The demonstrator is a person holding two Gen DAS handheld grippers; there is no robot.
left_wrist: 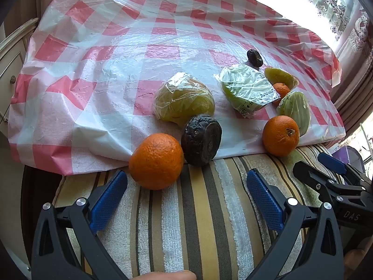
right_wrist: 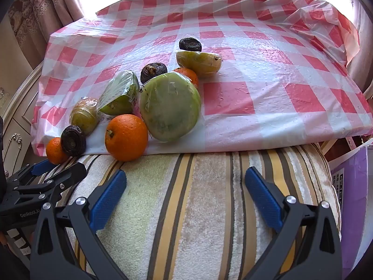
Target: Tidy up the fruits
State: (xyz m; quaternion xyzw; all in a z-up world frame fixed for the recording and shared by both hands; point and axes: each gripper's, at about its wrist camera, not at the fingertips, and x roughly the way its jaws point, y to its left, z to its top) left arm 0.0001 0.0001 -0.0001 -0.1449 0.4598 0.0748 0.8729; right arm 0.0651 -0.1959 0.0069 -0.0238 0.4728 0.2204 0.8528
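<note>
Both the left gripper point(left_wrist: 186, 196) and right gripper point(right_wrist: 185, 193) hover with jaws wide apart and empty above the striped towel point(right_wrist: 209, 198). Sorting seems not yet begun; the nearest round orange tangerine point(left_wrist: 156, 161), at the red-checked plastic sheet's point(left_wrist: 116, 53) edge, likely calls for reaching forward.

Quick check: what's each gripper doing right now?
Left gripper: open, holding nothing.
Right gripper: open, holding nothing.
</note>
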